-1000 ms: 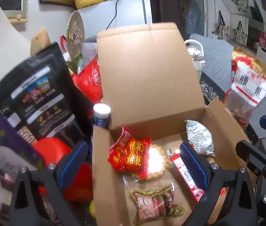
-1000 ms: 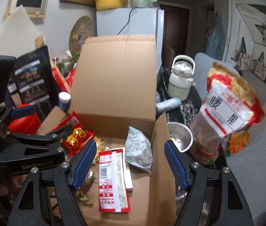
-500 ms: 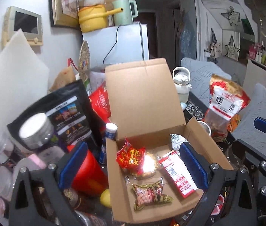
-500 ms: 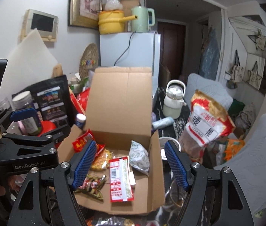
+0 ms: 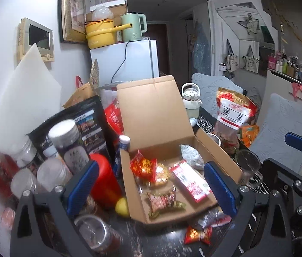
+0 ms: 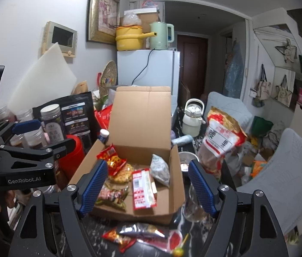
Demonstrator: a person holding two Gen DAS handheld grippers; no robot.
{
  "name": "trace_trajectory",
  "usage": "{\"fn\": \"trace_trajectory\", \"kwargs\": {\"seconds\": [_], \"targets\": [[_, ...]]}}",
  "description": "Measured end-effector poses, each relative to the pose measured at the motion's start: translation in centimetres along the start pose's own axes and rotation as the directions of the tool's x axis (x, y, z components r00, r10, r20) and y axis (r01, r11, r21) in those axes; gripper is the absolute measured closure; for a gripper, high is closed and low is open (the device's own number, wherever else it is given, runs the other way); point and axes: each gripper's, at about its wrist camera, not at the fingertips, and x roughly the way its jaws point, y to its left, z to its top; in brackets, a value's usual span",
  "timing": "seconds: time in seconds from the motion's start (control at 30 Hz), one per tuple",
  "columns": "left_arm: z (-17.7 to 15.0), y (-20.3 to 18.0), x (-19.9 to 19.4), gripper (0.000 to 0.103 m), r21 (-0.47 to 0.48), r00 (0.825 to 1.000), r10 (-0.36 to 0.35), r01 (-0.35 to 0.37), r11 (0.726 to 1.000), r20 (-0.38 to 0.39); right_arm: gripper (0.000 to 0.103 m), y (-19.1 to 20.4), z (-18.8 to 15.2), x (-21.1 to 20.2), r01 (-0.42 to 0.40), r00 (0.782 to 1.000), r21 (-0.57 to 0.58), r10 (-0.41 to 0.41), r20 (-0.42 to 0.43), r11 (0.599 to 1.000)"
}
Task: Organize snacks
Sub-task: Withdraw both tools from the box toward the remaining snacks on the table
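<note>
An open cardboard box (image 5: 155,111) (image 6: 142,115) stands on the dark table with its lid upright. Inside lie a red-yellow packet (image 5: 143,165) (image 6: 112,157), a flat red-white packet (image 5: 190,181) (image 6: 143,189), a silver-grey packet (image 5: 191,156) (image 6: 160,169) and a red-green packet (image 5: 163,201) (image 6: 112,194). Loose snack packets (image 5: 202,224) (image 6: 142,233) lie on the table before the box. My left gripper (image 5: 151,187) hovers open above the box's near edge, holding nothing. My right gripper (image 6: 148,185) hangs beside it, jaws opening, nothing between them.
Several jars and bottles (image 5: 65,141), a red container (image 5: 103,180) and a black bag (image 5: 86,124) crowd the box's left side, with a lemon (image 5: 122,206) in front. On the right stand a big red-white bag (image 6: 221,137), a white kettle (image 6: 192,117), a glass (image 5: 248,167) and a metal bowl (image 6: 185,158).
Both grippers have drawn back and upward from the box, which looks smaller now. Jars at the left and loose packets in front of the box have come into view.
</note>
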Motion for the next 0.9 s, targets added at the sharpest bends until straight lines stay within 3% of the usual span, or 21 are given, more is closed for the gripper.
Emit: {"fn": "trace_trajectory", "kwargs": {"seconds": [0.43, 0.67, 0.9], "targets": [[-5.9, -1.4, -4.2, 0.003, 0.01, 0.997, -0.066, 0.067, 0.998, -0.037, 0.023, 1.5, -5.7, -5.1, 0.0, 1.0, 0.024, 0.001, -0.023, 1.0], [-9.4, -2.8, -4.7, 0.003, 0.03, 0.991, -0.096, 0.099, 0.995, -0.093, 0.023, 1.6, -9.3, -6.2, 0.0, 0.998, 0.056, 0.004, -0.068, 0.998], [-11.7, -3.8, -4.7, 0.003, 0.046, 0.991, -0.1, 0.104, 0.993, -0.09, 0.023, 0.7, -12.8, -6.7, 0.027, 0.993, 0.095, -0.016, -0.121, 0.995]]}}
